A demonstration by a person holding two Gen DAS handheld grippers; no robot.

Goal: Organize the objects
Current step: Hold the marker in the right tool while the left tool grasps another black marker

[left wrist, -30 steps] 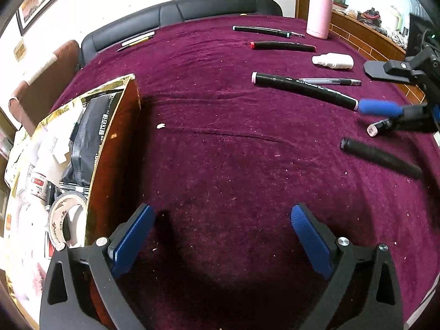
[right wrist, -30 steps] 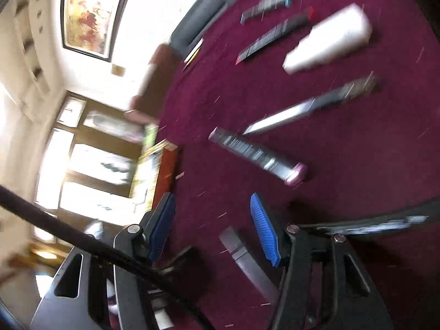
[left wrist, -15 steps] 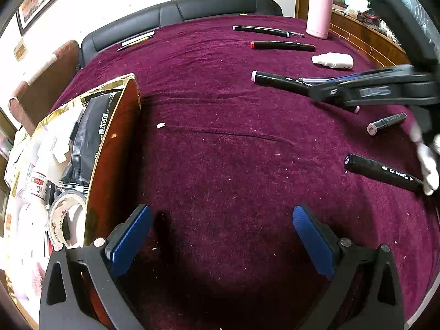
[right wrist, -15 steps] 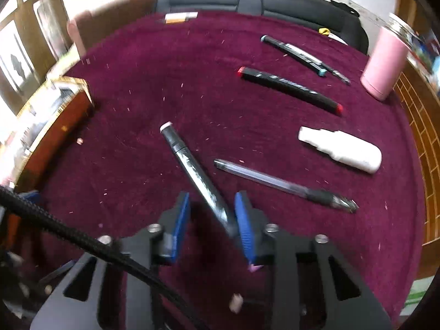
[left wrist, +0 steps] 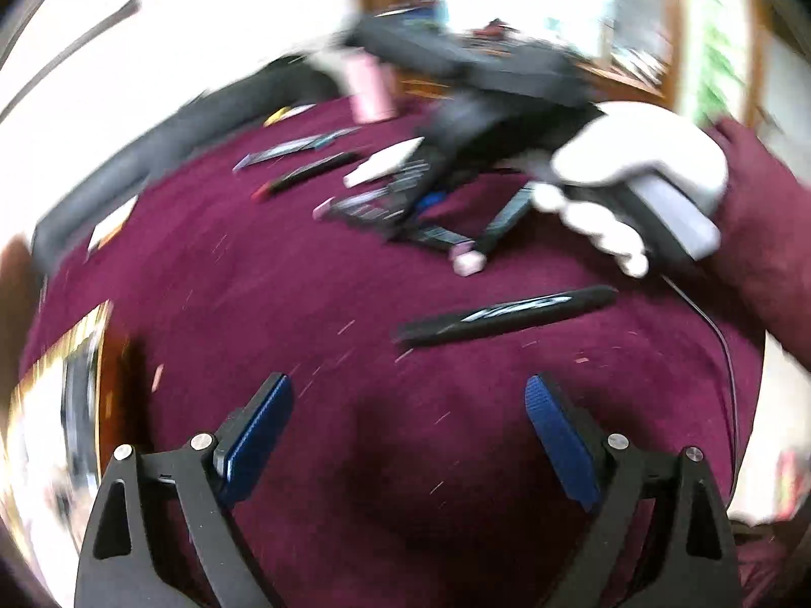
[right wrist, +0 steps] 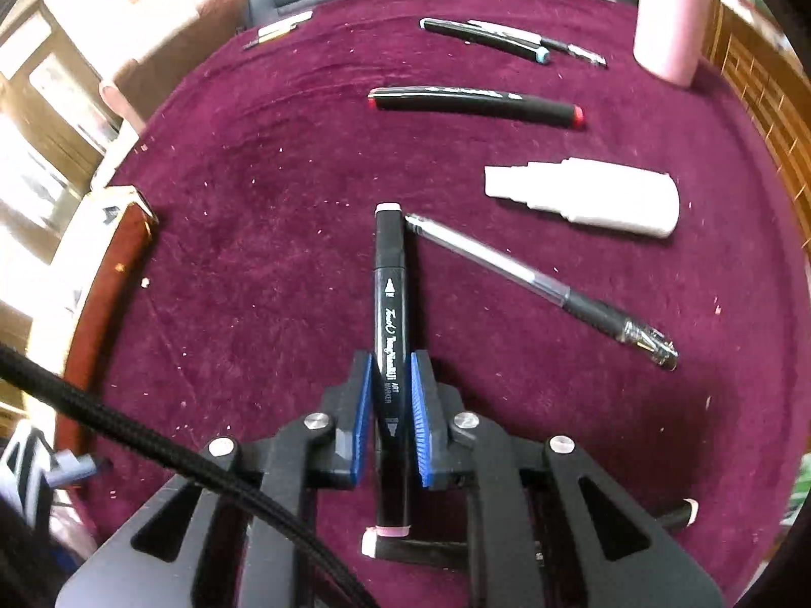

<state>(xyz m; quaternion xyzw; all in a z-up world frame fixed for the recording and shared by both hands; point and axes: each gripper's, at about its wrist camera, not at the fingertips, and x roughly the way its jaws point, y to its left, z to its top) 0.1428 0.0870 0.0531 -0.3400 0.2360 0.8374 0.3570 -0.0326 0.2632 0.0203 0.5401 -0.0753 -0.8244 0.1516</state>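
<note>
Behind right jaws, marker's (right wrist: 390, 334) hidden rear

The black marker (right wrist: 389, 334) reads "ART MARKER" beside a partly legible script brand.

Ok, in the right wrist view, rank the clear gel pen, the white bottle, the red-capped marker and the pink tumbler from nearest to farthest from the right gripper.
1. Clear gel pen, just right of the right gripper.
2. White bottle, farther right.
3. Red-capped marker, straight ahead.
4. Pink tumbler, far right corner.
</note>
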